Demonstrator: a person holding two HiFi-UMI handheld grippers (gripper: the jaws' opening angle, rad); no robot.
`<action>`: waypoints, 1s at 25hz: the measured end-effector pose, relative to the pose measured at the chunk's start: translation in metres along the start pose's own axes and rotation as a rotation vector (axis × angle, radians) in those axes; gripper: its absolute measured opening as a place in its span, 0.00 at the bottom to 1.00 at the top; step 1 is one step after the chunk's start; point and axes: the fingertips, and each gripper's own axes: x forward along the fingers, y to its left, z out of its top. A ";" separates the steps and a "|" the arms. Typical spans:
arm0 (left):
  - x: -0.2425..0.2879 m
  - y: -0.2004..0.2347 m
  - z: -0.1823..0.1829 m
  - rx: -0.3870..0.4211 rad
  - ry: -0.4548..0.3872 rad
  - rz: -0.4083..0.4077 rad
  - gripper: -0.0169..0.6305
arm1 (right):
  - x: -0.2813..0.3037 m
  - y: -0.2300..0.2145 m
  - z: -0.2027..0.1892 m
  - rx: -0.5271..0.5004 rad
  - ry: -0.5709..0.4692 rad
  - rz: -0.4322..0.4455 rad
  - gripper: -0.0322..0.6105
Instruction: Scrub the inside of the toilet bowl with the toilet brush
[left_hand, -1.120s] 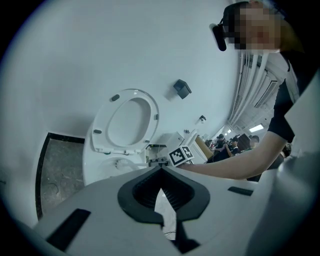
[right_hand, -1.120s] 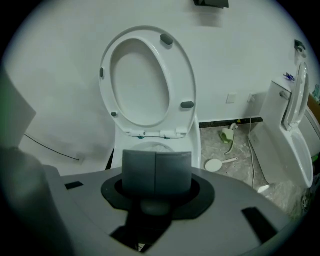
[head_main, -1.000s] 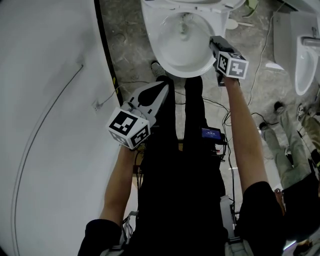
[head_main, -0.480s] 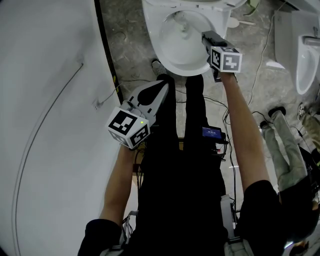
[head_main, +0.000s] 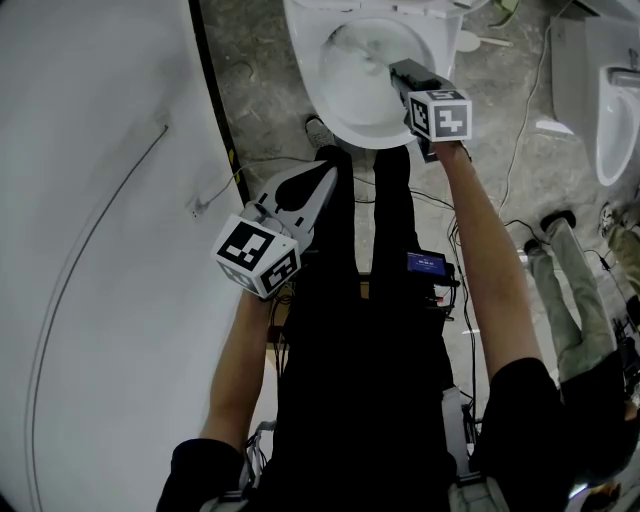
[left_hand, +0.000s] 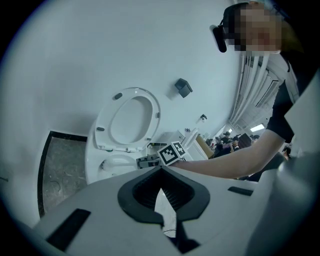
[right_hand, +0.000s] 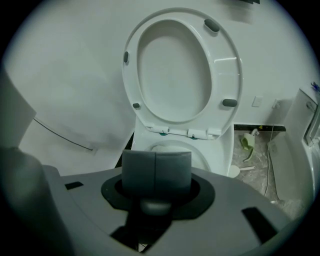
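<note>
The white toilet bowl (head_main: 345, 125) is at the top of the head view, with its seat and lid (right_hand: 175, 70) raised against the wall. My right gripper (head_main: 392, 72) reaches over the bowl's right rim, shut on the toilet brush handle. The brush (head_main: 362, 52) shows as a pale blur down inside the bowl. From the left gripper view, the brush's white handle (left_hand: 112, 163) runs from the right gripper (left_hand: 145, 161) into the bowl. My left gripper (head_main: 328, 172) hangs shut and holds nothing, by the person's thigh, short of the toilet.
A curved white wall (head_main: 90, 250) fills the left side. A urinal (head_main: 612, 110) stands at the right, with cables (head_main: 520, 110) on the stone floor and another person's legs (head_main: 575, 290) nearby. A green bottle (right_hand: 248, 142) and a white scoop (right_hand: 240, 170) lie beside the toilet.
My right gripper has moved left and farther over the bowl, sweeping the brush inside it. The left gripper has stayed put.
</note>
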 end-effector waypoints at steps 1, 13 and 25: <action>0.000 0.000 0.000 0.000 0.000 0.000 0.04 | 0.000 0.001 0.000 -0.002 0.002 0.001 0.30; 0.007 -0.010 -0.007 0.001 0.004 -0.015 0.04 | 0.003 0.027 -0.020 -0.078 0.056 0.082 0.30; 0.009 -0.014 -0.010 0.000 0.006 -0.017 0.04 | -0.015 0.041 -0.062 -0.174 0.130 0.165 0.30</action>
